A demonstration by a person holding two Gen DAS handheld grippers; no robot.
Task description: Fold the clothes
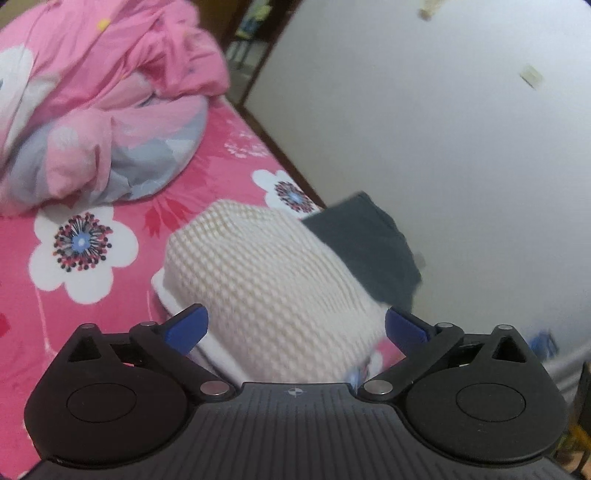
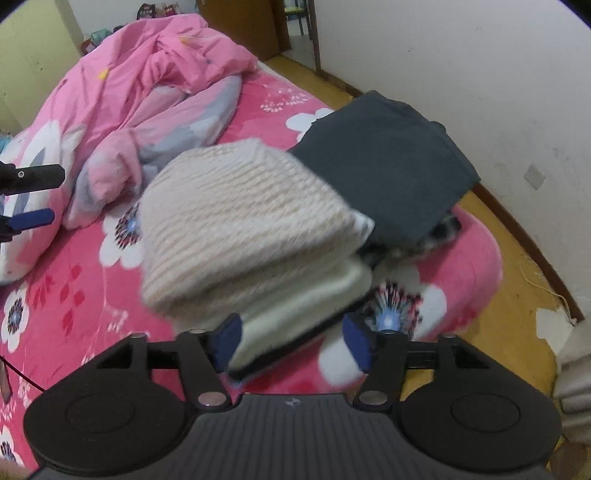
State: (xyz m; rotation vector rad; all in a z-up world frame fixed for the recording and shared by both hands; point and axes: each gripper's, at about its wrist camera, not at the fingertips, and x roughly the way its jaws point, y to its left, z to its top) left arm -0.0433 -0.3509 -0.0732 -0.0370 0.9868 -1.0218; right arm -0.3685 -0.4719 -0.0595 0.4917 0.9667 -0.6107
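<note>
A folded cream knit sweater (image 1: 266, 280) lies on the pink flowered bed sheet (image 1: 74, 332), next to a folded dark grey garment (image 1: 373, 243). My left gripper (image 1: 295, 325) is open, its blue fingertips on either side of the sweater's near end. In the right wrist view the sweater (image 2: 243, 229) partly overlaps the dark grey garment (image 2: 388, 162). My right gripper (image 2: 293, 343) is open around the sweater's near lower edge. The left gripper (image 2: 26, 199) shows at the far left edge of the right wrist view.
A crumpled pink quilt (image 2: 147, 96) fills the far part of the bed. The bed's right edge (image 2: 491, 266) drops to a yellow floor (image 2: 509, 332) by a white wall (image 2: 480, 74). A doorway (image 2: 299, 22) is at the back.
</note>
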